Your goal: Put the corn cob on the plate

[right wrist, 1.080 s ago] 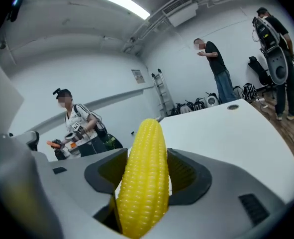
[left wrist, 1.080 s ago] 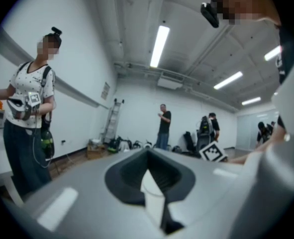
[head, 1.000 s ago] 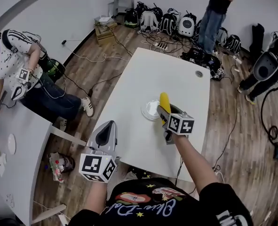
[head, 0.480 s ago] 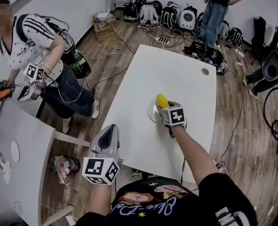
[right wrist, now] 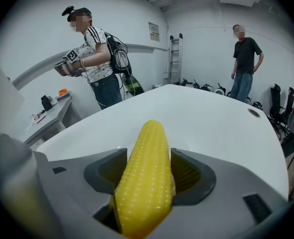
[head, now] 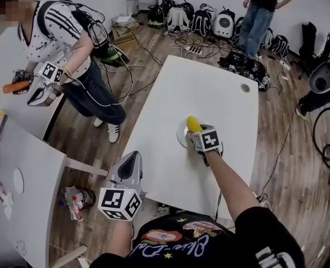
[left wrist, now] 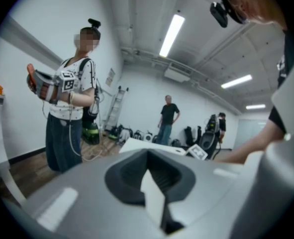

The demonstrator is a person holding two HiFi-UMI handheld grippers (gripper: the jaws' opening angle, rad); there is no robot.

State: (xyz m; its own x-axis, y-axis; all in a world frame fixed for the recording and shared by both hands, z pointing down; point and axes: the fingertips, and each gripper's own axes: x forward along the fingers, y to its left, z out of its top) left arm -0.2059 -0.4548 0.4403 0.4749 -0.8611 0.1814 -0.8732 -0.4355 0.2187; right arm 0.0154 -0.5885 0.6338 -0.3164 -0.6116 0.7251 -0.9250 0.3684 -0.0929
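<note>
While the right gripper (head: 196, 135) clamps the corn cob (head: 192, 123) over the plate (head: 180, 135), the left gripper's (head: 129, 157) jaws meet.

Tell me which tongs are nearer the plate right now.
Right. The right tongs hold the corn cob over the plate; the left tongs hang back by the table's near corner.

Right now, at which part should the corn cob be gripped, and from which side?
Grip the corn cob across its thick middle, coming from the end opposite its pointed tip, as the right claw does. The sides there are nearly parallel; the tapered tip would probably slip.
</note>
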